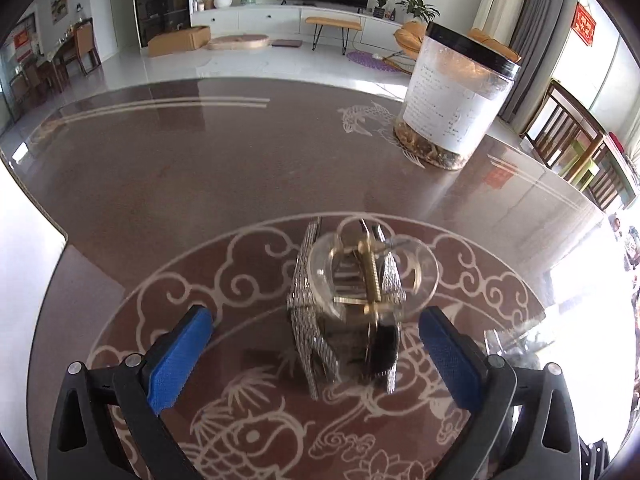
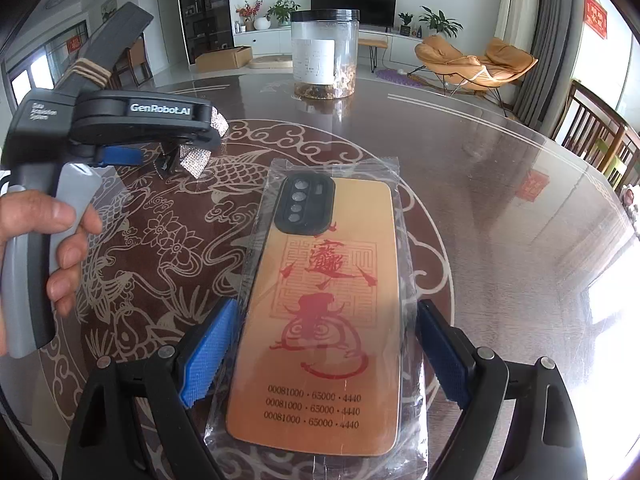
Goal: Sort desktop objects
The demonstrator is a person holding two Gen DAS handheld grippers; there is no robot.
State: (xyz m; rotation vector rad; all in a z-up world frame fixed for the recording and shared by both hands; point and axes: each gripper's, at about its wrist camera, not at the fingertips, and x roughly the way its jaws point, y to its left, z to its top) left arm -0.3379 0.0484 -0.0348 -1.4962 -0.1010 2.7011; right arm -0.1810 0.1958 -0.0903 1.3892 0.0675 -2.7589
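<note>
Jaws stood wide on the right gripper (image 2: pixel 320 354), straddling the bagged phone case (image 2: pixel 320 304) lying low centre on the table (image 2: pixel 500 184). Left gripper (image 1: pixel 316 356) gaped too, keychain (image 1: pixel 352 300) between its fingers untouched, jar (image 1: pixel 456 96) upper right.

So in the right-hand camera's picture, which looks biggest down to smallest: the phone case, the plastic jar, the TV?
1. Phone case, by far the largest, though it lies right under the camera.
2. Plastic jar.
3. TV, smallest here only because it stands far off.
</note>
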